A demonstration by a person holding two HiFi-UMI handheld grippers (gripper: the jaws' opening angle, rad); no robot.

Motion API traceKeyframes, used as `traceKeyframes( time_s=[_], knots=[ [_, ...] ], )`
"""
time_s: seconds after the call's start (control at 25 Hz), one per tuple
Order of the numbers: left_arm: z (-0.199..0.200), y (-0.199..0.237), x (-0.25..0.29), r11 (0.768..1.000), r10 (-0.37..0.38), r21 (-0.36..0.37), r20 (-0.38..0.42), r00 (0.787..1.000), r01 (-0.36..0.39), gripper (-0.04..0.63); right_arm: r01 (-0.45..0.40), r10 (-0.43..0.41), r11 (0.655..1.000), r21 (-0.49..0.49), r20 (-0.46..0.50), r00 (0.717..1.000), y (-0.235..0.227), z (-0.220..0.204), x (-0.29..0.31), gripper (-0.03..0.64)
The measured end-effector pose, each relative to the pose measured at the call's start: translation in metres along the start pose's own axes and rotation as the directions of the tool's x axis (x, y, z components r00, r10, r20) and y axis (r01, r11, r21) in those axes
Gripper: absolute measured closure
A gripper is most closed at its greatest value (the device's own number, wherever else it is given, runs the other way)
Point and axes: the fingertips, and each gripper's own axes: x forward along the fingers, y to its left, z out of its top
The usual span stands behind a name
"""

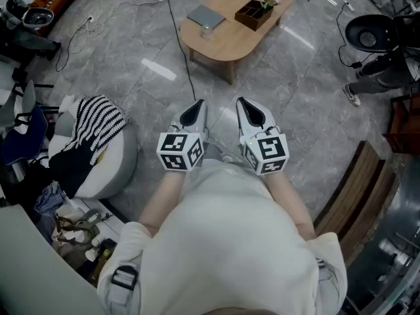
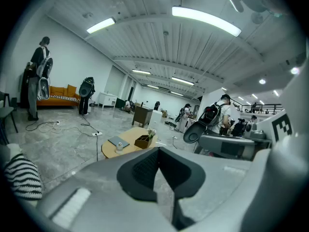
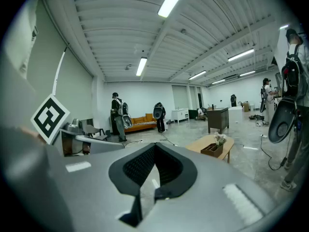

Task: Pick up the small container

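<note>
The small container, a little pale jar, stands on the oval wooden table ahead of me, beside a grey flat laptop. In the left gripper view the small container shows far off on the table. My left gripper and right gripper are held side by side close to my body, both well short of the table. The left gripper is shut with nothing in it. The right gripper has its tips together and is also empty.
A brown box with flowers sits on the table's far right end. A grey pouf with a striped cloth stands at my left, with cables across the floor. A wooden bench is at my right. People stand about the hall.
</note>
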Motion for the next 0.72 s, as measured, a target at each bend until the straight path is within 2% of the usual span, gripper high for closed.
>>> traceKeyframes(
  time_s=[0.28,0.56,0.72],
  knots=[
    [-0.015,-0.021,-0.007,1.000,-0.016,0.006,-0.006,1.000,0.016,0.594,-0.009,0.009,1.000,-0.015,-0.001,1.000,0.000,0.001,-0.011,0.620],
    [-0.013,-0.016,-0.017,1.000,0.005,-0.004,0.018,1.000,-0.005,0.594,-0.051,0.050,0.998,-0.030,-0.016,0.999,0.016,-0.005,-0.015,0.620],
    [-0.014,-0.011,-0.021,0.999,0.032,0.001,0.031,0.999,-0.032,0.594,-0.058,0.058,0.998,0.012,-0.007,0.998,0.014,-0.006,-0.018,0.618]
  ],
)
